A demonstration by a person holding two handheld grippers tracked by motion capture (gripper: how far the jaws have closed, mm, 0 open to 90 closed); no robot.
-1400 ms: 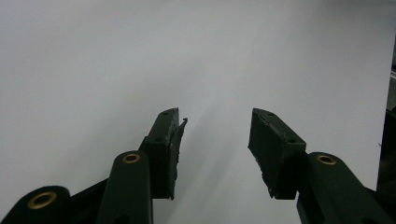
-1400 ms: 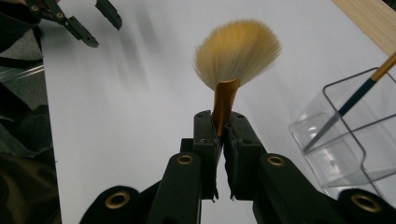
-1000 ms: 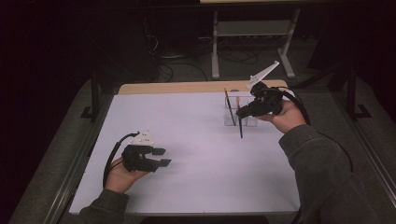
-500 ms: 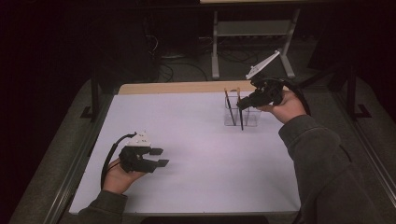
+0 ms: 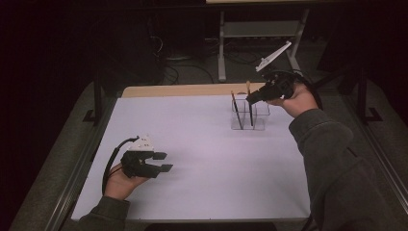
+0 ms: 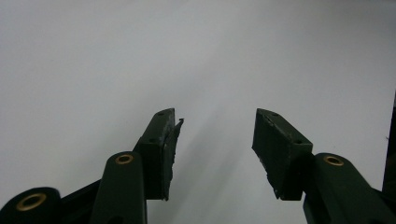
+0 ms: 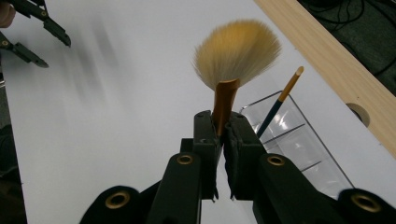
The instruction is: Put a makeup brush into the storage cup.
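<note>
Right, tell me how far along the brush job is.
Done: one thin brush leans in the clear organizer. In hand: the right gripper is shut on a fan brush, its handle down in the organizer. Left: releasing it. The left gripper is open and idle.

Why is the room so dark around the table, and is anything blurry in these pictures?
High view: light falls on the white table, while the floor behind stays nearly black. Right gripper view: the fan brush in the jaws is fairly sharp, with smeared grey shadows on the table at upper left. Left gripper view: soft shadows lie under the open jaws.
</note>
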